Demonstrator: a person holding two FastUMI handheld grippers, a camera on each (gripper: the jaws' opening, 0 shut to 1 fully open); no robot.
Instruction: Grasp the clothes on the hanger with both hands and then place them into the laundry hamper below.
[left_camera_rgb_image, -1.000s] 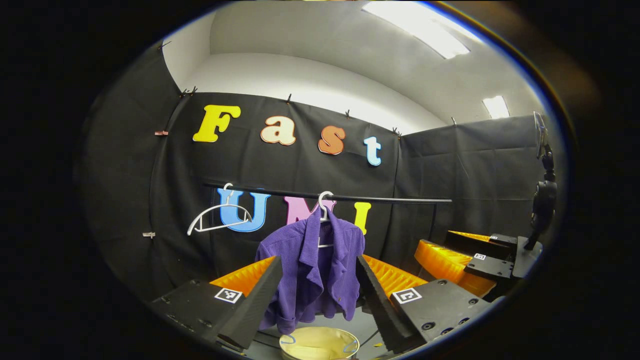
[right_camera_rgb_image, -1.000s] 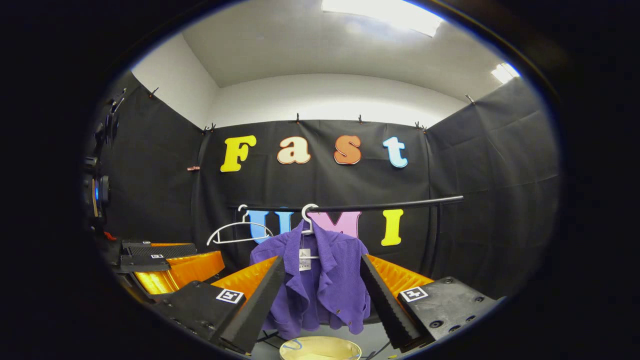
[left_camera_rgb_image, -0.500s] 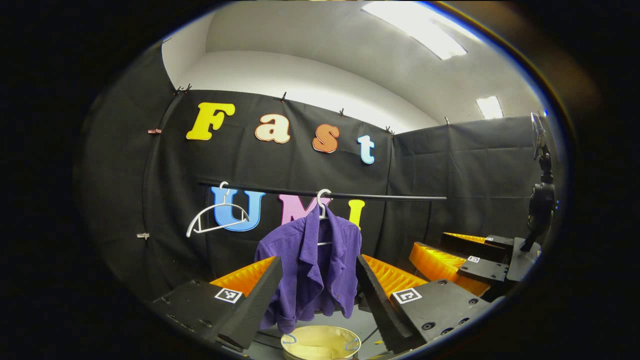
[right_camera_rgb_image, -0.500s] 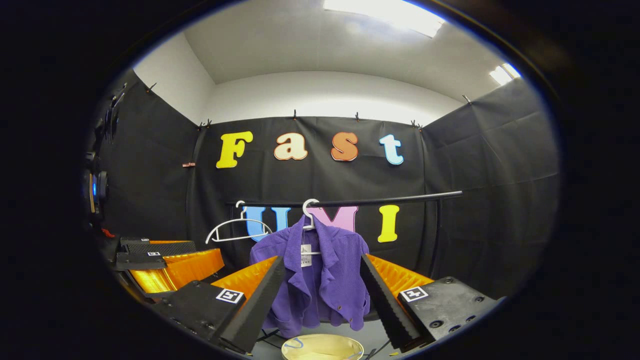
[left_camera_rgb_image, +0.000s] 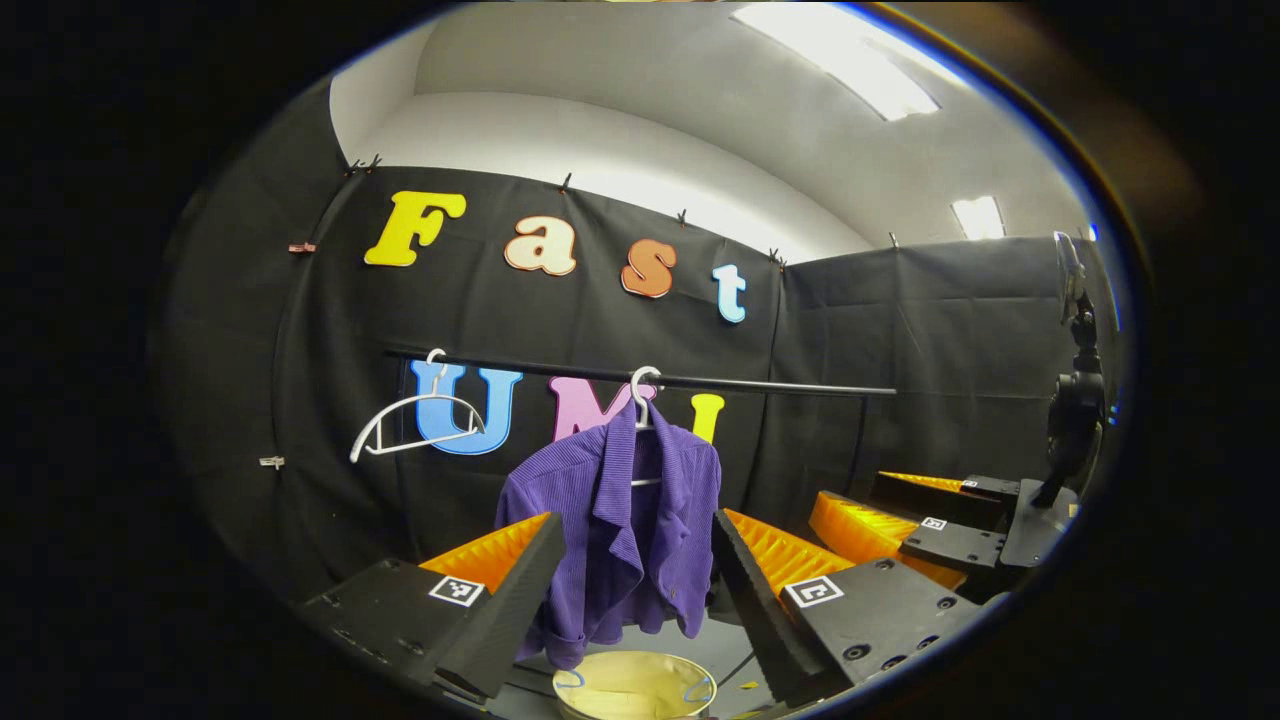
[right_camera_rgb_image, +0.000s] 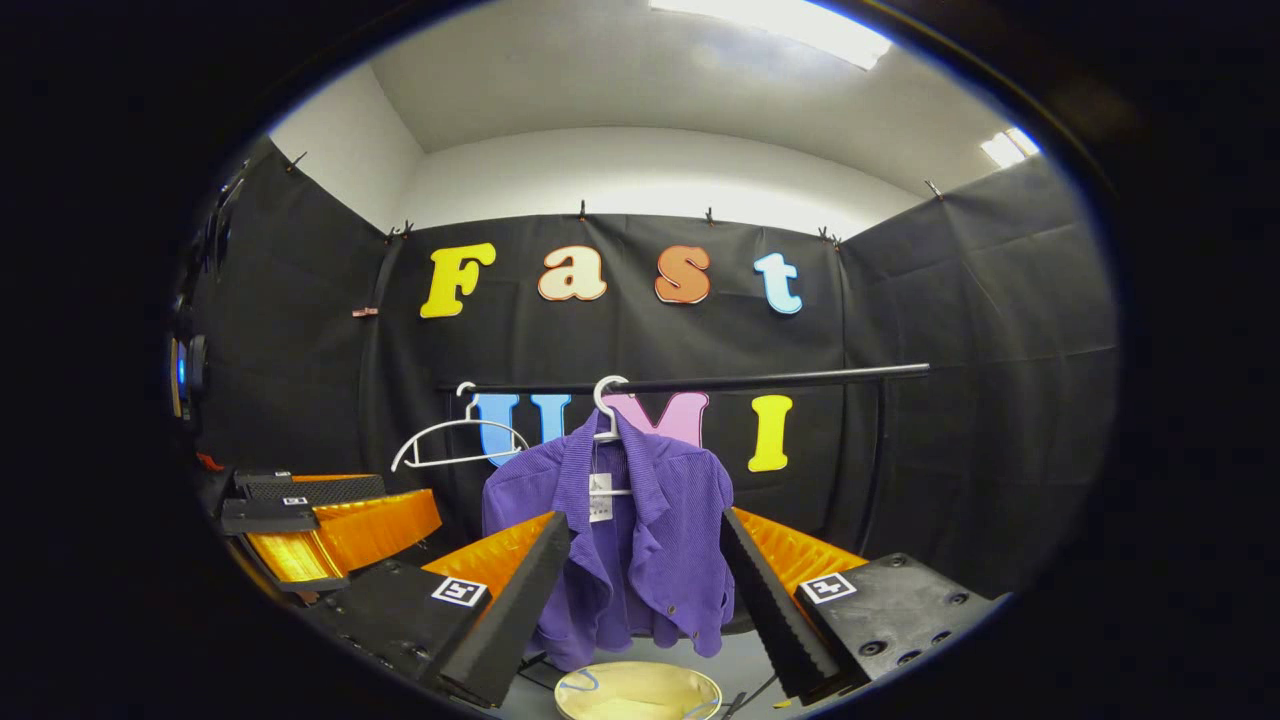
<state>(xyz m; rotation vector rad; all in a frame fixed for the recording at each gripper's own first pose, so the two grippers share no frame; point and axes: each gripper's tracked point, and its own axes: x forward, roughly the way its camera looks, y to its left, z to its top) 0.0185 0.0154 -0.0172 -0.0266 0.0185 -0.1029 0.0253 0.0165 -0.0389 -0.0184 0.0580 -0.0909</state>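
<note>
On a thin black rail (left_camera_rgb_image: 640, 380), a ribbed purple jacket (left_camera_rgb_image: 620, 530) hangs from a white hanger (left_camera_rgb_image: 643, 395) above the round, pale hamper (left_camera_rgb_image: 632, 690), framed between both wide-open grippers (left_camera_rgb_image: 632, 600) (right_camera_rgb_image: 640, 600).

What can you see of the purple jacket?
The jacket is purple, of ribbed, corduroy-like cloth, with a collar, lapels and small buttons near the hem. It hangs open-fronted on a white hanger hooked over the black rail, a tag at the neck. One sleeve droops lower, its cuff above the hamper. Both grippers stand open before it; neither touches it.
</note>
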